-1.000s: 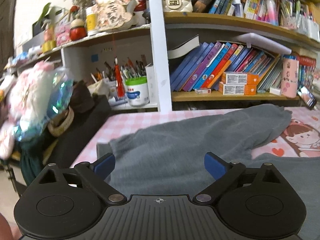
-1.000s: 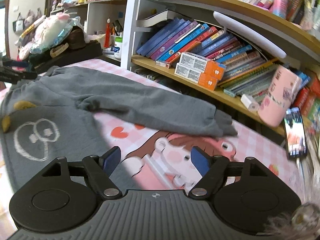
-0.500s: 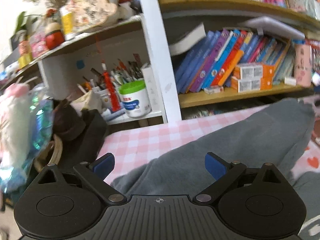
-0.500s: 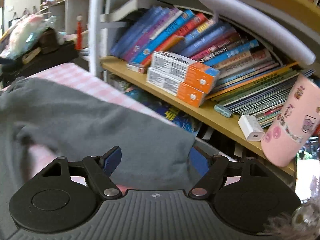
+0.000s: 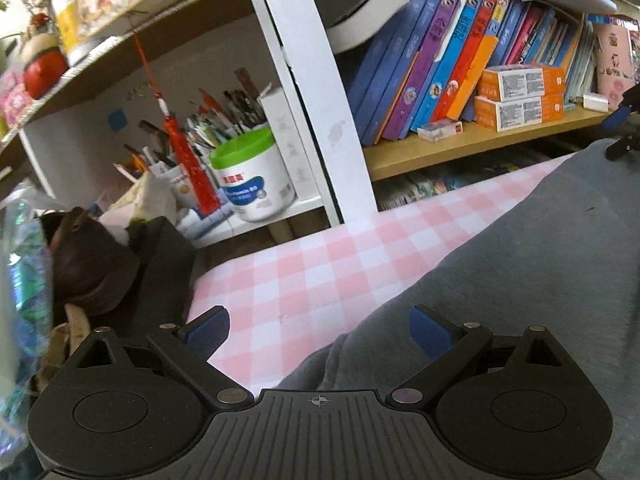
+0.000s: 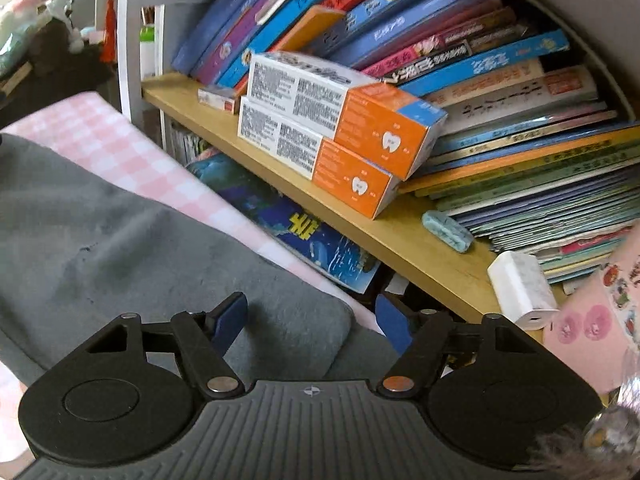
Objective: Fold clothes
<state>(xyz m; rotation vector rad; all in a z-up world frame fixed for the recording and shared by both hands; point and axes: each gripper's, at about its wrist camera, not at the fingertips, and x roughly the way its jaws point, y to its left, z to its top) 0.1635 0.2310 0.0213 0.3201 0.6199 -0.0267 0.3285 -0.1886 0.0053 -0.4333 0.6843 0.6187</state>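
A grey sweatshirt lies on a pink checked cloth (image 5: 304,276). In the left wrist view its sleeve (image 5: 500,280) runs from the lower middle to the right edge. My left gripper (image 5: 319,326) is open, low over the sleeve's near edge where it meets the cloth. In the right wrist view the sleeve's cuff end (image 6: 280,312) lies between the blue pads. My right gripper (image 6: 310,320) is open around the cuff, close to the table's far edge. The right gripper also shows far right in the left wrist view (image 5: 618,128).
A wooden bookshelf (image 6: 400,232) with books, two orange boxes (image 6: 340,136) and a white charger (image 6: 520,288) stands right behind the table. A pink cup (image 6: 600,320) is at the right. A green-lidded tub (image 5: 252,176), pens and dark clutter (image 5: 100,264) sit at the left.
Both grippers moved forward and down toward the sleeve. The right one now straddles the cuff; the left one is low at the sleeve's shoulder end. Both stay open.
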